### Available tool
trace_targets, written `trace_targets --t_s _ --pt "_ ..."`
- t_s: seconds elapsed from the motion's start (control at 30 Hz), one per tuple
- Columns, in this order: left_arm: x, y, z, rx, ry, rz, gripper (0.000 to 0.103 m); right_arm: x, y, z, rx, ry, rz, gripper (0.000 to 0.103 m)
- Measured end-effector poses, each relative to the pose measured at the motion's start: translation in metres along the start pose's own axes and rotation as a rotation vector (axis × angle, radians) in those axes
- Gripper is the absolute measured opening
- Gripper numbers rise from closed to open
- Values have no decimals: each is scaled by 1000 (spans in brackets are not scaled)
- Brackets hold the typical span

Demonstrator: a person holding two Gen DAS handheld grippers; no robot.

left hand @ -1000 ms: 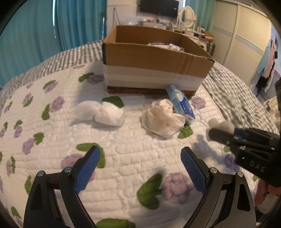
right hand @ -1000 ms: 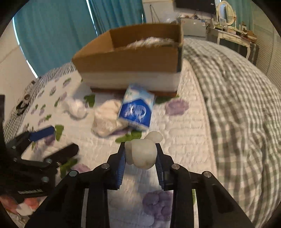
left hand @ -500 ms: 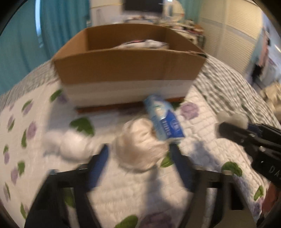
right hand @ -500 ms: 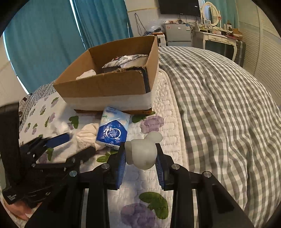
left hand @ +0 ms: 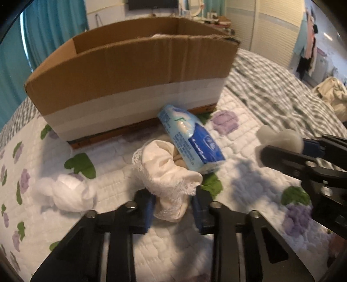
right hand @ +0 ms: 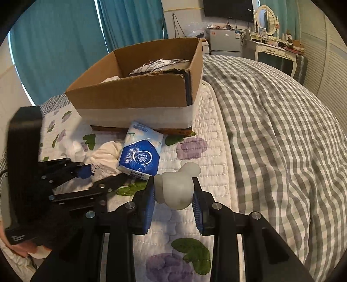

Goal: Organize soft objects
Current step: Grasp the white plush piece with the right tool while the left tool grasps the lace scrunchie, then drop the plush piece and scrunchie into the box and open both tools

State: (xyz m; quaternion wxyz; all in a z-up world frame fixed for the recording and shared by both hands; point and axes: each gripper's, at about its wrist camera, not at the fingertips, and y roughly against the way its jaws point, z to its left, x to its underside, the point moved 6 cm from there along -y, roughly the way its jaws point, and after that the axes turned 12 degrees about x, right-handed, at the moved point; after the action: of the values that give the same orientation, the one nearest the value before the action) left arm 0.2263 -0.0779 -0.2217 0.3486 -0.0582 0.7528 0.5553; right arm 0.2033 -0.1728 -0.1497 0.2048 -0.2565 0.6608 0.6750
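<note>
On the flowered quilt (left hand: 121, 180), before the cardboard box (left hand: 130, 71), my left gripper (left hand: 173, 208) has just been closing and now pinches the cream lace cloth (left hand: 169, 171), which lies against the blue tissue pack (left hand: 193, 138). Beside it sits a white cloth bundle (left hand: 67, 193). My right gripper (right hand: 173, 200) is clenched on the pale squishy toy (right hand: 175, 186), raised above the quilt.

Teal curtains (right hand: 54, 43), a wall television (right hand: 227, 7), perhaps a dressing table (right hand: 275, 52).

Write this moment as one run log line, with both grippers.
left gripper: closed on cream lace cloth | right gripper: holding white soft toy | cardboard box: behind
</note>
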Motion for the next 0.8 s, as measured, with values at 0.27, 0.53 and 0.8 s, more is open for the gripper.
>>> trace_targets --t_s 0.27,0.53,0.8 --pt "4 46 -11 11 18 -62 22 -7 27 7 -21 -7 -60 30" --pt "1 114 -25 22 13 -153 22 -13 73 14 -59 -29 -131 30" --pt "-8 170 -32 20 -14 -244 22 -27 126 21 -69 -23 -221 30"
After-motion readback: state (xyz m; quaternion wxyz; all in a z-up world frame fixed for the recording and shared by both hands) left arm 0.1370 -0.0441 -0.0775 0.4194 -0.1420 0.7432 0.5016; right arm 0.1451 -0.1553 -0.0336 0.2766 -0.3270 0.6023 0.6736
